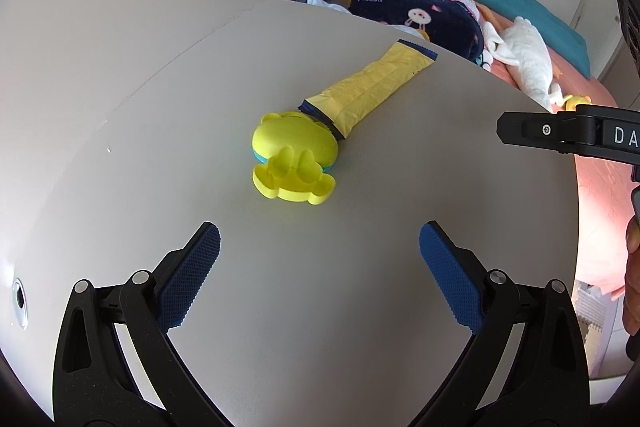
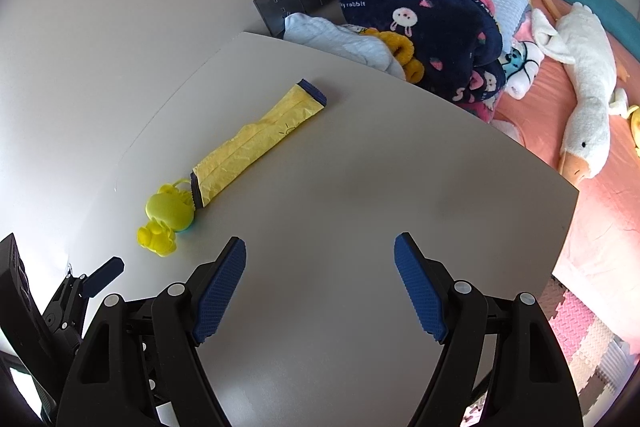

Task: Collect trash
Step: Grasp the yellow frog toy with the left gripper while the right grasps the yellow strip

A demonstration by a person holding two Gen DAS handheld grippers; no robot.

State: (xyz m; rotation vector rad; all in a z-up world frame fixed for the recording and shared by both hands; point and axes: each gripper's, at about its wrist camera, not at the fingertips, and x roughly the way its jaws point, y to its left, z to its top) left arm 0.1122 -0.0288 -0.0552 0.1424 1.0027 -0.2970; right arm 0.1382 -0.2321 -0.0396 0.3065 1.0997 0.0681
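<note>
Since both your grippers hang empty over the pale table [image 1: 120, 147], the collecting looks barely begun: nothing is gripped, and no bin or bag for the trash shows in either view. The one thing that reads as trash is the yellow wrapper [image 1: 368, 89], a long flattened sachet with dark blue crimped ends, lying flat near the far side of the table. Its near end touches, and seems to tuck just under, a yellow-green toy [image 1: 294, 157] with a blue band at its base; whether that toy counts as trash you cannot tell from here.

Your left gripper [image 1: 320, 251] stands spread wide with nothing between its blue pads. The toy sits just ahead of it, roughly centred between the fingers, and the wrapper runs on beyond the toy, away and to the right. Your right gripper [image 2: 320, 259] is likewise released and holding nothing; from its camera the wrapper lies well ahead and to the left, outside the line of its fingers.

By position, the left one is better placed, though the toy lies in its way. Left to do, as I judge it: reach the wrapper, pinch it, lift it clear of the toy, and carry it off.
</note>
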